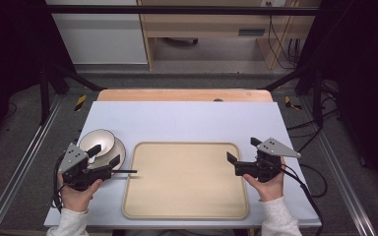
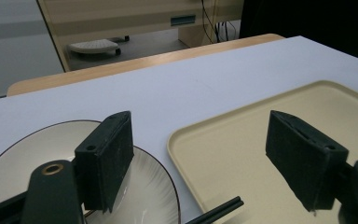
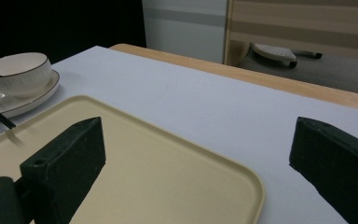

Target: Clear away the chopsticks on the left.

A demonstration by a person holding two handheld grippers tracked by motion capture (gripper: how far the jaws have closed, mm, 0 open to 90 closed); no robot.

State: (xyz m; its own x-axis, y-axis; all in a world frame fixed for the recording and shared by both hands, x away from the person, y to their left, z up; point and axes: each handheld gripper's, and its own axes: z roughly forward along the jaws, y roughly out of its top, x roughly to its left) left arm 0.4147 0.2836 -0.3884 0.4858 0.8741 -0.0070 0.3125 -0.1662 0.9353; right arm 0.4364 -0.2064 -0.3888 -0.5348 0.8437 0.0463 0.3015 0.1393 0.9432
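Our left gripper (image 1: 104, 155) hangs with jaws wide and empty over the plate (image 1: 119, 147), bowl (image 1: 98, 141) and black chopsticks (image 1: 123, 171) beside the tray (image 1: 187, 179); our right gripper (image 1: 243, 156) is wide and empty too. We should straddle the plate's rim squarely before closing

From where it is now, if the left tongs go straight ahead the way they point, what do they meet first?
Probably nothing soon: the open left tongs point across the gap between the plate and the tray. Beyond is bare white table cover. Depth is unclear.
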